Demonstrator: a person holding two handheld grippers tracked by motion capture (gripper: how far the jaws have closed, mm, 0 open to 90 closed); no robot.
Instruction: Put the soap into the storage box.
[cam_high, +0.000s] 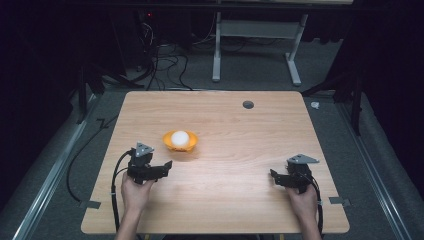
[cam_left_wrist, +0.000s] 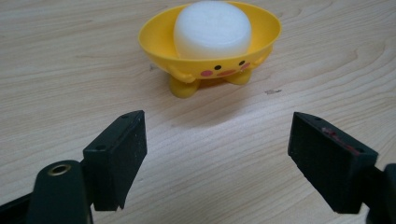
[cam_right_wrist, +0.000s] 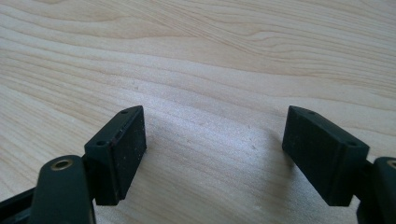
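Note:
A small yellow bowl (cam_high: 180, 142) with a chick face and little feet stands left of the table's middle. A white foam puck (cam_high: 179, 138) rests inside it. The left gripper view shows the bowl (cam_left_wrist: 159, 35) and the puck (cam_left_wrist: 212, 29) close ahead. My left gripper (cam_high: 165, 166) sits just short of the bowl, toward the front left, and is open (cam_left_wrist: 217, 158) with nothing between its jaws. Held low over bare wood at the front right, my right gripper (cam_high: 274, 176) is open too (cam_right_wrist: 215, 156), and holds nothing.
The wooden table (cam_high: 235, 200) has a round cable hole (cam_high: 248, 104) near its far edge. Cables (cam_high: 165, 60) and a white desk frame (cam_high: 255, 45) lie on the floor beyond it. Metal rails (cam_high: 50, 175) run along both sides.

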